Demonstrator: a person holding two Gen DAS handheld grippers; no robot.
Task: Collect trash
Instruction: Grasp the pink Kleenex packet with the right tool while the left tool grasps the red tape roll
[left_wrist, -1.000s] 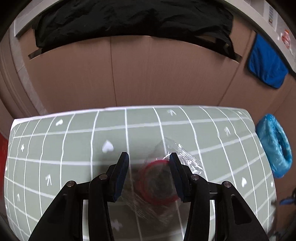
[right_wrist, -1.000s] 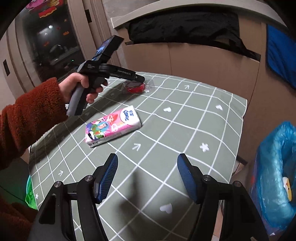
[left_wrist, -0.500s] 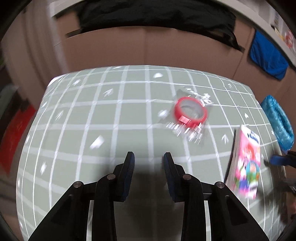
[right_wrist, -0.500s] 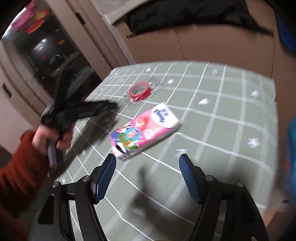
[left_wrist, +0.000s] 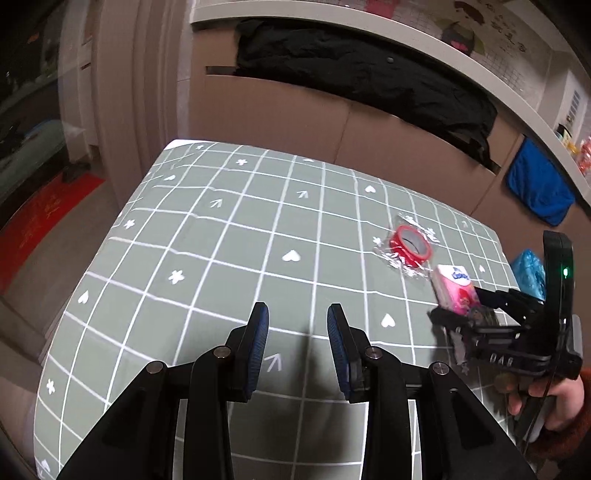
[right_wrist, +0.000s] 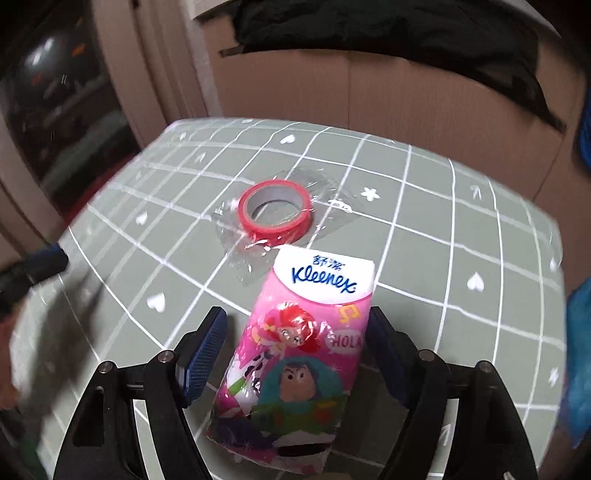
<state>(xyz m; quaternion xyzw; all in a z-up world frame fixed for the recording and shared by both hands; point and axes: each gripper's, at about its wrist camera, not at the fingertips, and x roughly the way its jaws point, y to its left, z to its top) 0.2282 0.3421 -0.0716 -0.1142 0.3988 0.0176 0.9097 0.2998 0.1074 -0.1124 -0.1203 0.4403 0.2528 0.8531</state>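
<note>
A pink Kleenex tissue pack (right_wrist: 314, 332) lies on the green grid tablecloth (right_wrist: 424, 221). My right gripper (right_wrist: 295, 343) straddles it, its jaws opening; the left pad stands clear of the pack and the right pad sits at its edge. Just beyond lies a red tape roll (right_wrist: 273, 228) in crinkled clear wrap. In the left wrist view my left gripper (left_wrist: 297, 332) hovers over bare cloth, open, nothing between its fingers. The tape roll (left_wrist: 406, 256) and the pack (left_wrist: 454, 291) sit far to its right, with the right gripper (left_wrist: 461, 314) around the pack.
A blue bin bag (left_wrist: 530, 269) hangs past the table's right edge, also visible as the blue bag (right_wrist: 578, 332). A hand (left_wrist: 550, 402) in a rust sleeve holds the right gripper. Brown panels with a black garment stand behind the table. A red mat (left_wrist: 44, 221) lies on the floor at left.
My left gripper drew back from the wrapped tape roll and narrowed its jaws; the roll stayed on the cloth. My right gripper closed in on the tissue pack, now between its widening jaws.
</note>
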